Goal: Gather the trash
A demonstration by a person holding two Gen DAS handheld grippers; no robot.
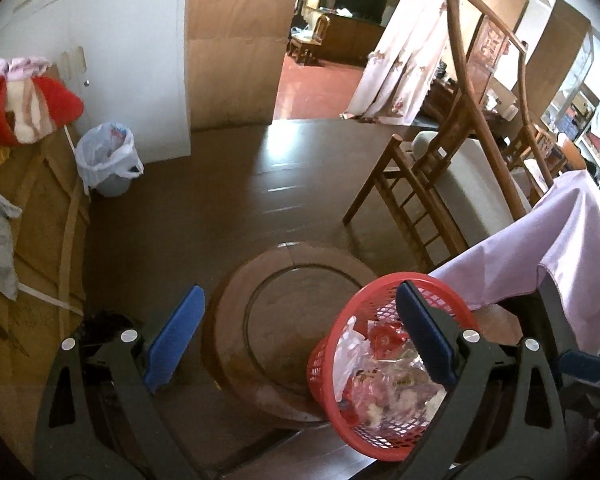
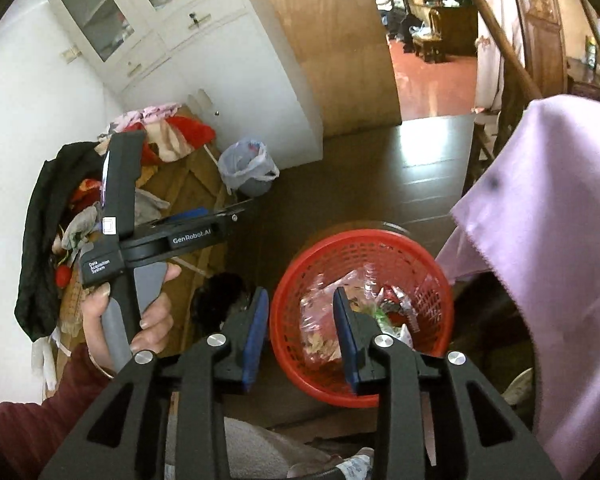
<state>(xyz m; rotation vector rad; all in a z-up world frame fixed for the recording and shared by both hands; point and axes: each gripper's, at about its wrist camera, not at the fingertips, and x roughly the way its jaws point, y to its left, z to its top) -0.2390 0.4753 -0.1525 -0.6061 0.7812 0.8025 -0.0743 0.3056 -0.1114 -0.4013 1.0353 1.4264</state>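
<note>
Right gripper [image 2: 300, 332] hangs over the red mesh basket [image 2: 412, 248], jaws parted and empty, wrappers [image 2: 324, 308] lying below; left gripper [image 1: 300, 340] beside the basket, wide open, empty.

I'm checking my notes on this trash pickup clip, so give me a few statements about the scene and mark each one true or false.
1. The red basket holds wrappers and plastic scraps. True.
2. The right claw is clamped on a wrapper. False: its pads stand apart with nothing pressed between them, just above the basket's near rim.
3. A bin lined with a white plastic bag stands on the floor by the white cabinet. True.
4. The left claw is shut. False: its blue pads are wide apart and hold nothing.
5. A lilac cloth hangs to the right of the basket. True.
</note>
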